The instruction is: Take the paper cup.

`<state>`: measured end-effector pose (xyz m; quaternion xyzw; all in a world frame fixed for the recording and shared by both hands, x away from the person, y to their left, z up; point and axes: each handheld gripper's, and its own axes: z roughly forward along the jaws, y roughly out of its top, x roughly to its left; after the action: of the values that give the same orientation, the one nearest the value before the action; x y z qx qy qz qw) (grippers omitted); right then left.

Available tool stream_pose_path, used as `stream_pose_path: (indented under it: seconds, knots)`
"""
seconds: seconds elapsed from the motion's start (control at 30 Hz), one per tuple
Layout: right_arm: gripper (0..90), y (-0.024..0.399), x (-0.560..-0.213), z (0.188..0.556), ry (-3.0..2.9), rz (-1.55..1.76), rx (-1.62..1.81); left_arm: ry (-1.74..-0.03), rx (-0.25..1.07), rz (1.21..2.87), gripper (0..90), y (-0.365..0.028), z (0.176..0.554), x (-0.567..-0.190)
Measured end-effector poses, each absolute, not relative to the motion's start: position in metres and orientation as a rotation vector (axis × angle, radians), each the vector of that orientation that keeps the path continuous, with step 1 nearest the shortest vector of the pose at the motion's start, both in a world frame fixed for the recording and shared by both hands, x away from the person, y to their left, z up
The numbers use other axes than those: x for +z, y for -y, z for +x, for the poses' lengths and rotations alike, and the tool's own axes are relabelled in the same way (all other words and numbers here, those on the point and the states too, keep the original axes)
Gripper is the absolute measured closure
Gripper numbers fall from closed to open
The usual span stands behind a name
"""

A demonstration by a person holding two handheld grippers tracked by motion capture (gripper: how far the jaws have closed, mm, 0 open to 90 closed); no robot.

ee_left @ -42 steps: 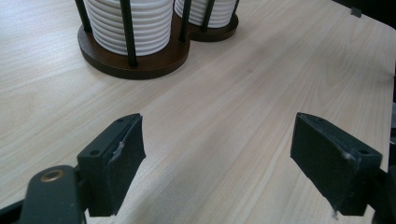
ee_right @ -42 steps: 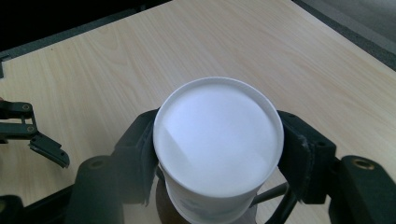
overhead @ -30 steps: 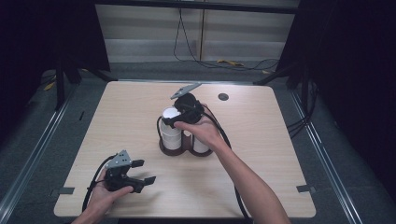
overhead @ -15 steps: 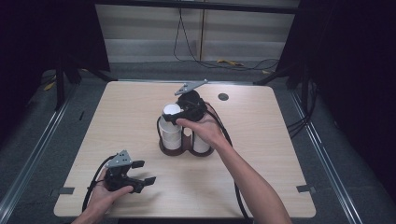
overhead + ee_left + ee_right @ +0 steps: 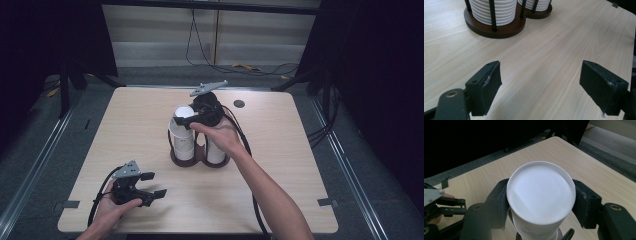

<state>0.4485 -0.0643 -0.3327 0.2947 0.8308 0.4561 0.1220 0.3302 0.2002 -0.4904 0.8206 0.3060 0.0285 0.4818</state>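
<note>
A dark wooden holder (image 5: 199,159) with thin black rods stands mid-table and carries two stacks of white paper cups (image 5: 216,150). My right gripper (image 5: 189,120) reaches over the left stack (image 5: 183,145) from the right, shut on the sides of the top cup (image 5: 184,111), which tilts slightly. In the right gripper view the pads (image 5: 499,202) press both sides of that cup (image 5: 540,187), whose white base faces the camera. My left gripper (image 5: 154,184) rests open on the table's near left with nothing between its jaws (image 5: 540,82); the holder's base (image 5: 496,27) lies ahead of it.
A small round black grommet (image 5: 239,104) sits in the tabletop (image 5: 300,165) at the back right. Black cables trail from both grippers across the wood. Grey tape marks (image 5: 327,202) lie near the front corners. Dark floor and curtains surround the table.
The right gripper has risen a little with the top cup in it. The left gripper has stayed where it was.
</note>
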Motion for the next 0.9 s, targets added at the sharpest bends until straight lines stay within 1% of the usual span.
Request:
stream_pose_path:
  seconds: [0.9]
  knots:
    - [37.9,0.085,-0.318,0.445,-2.344,0.880,1.467,-0.772,0.046,1.973,17.6,-0.204,0.332,-0.490]
